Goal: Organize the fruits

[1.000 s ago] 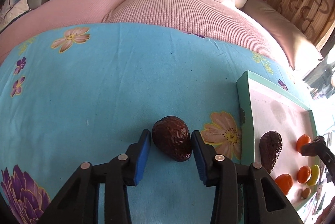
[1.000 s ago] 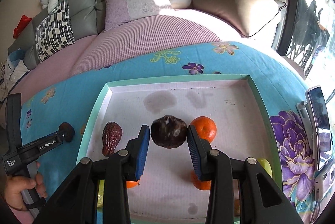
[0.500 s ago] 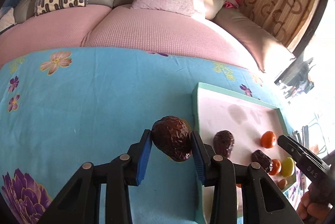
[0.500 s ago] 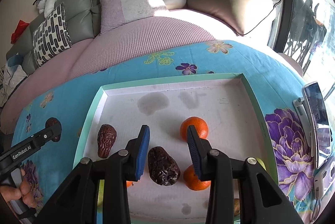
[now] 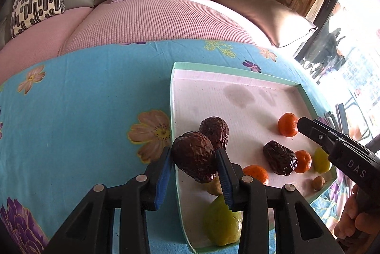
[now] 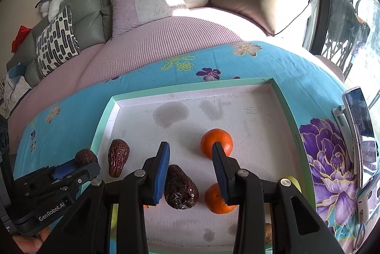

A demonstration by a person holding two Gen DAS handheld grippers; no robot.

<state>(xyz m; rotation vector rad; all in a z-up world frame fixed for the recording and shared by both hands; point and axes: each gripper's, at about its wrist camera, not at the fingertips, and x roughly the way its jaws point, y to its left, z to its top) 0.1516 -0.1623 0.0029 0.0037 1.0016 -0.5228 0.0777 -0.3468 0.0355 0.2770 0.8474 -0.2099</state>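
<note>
A: In the left wrist view, what has the left gripper (image 5: 192,162) got?

B: Its blue pads are closed on a dark wrinkled date (image 5: 193,156), held over the near-left rim of the tray (image 5: 173,97). The date's long axis tilts, with the broad end up toward the left and the narrow end down toward the right.

A: And inside the tray?

B: A second date (image 5: 215,131) stands just behind the held one. A third date (image 5: 280,160) lies flat, slanting from far-left to near-right, with its near end touching an orange (image 5: 302,161). Two more oranges (image 5: 287,124), a green fruit (image 5: 222,225), a yellow one (image 5: 321,160) and a small brown one (image 5: 318,183) are also in there.

A: The right wrist view?

B: The right gripper (image 6: 191,172) is spread wide and grips nothing. The flat date (image 6: 181,187) lies on the tray floor just beside its left pad, pointing away to the left. One orange (image 6: 216,140) sits beyond the right pad, another (image 6: 217,199) near it. The left gripper (image 6: 71,169) holds its date (image 6: 85,157) at the tray's (image 6: 190,87) left rim.
</note>
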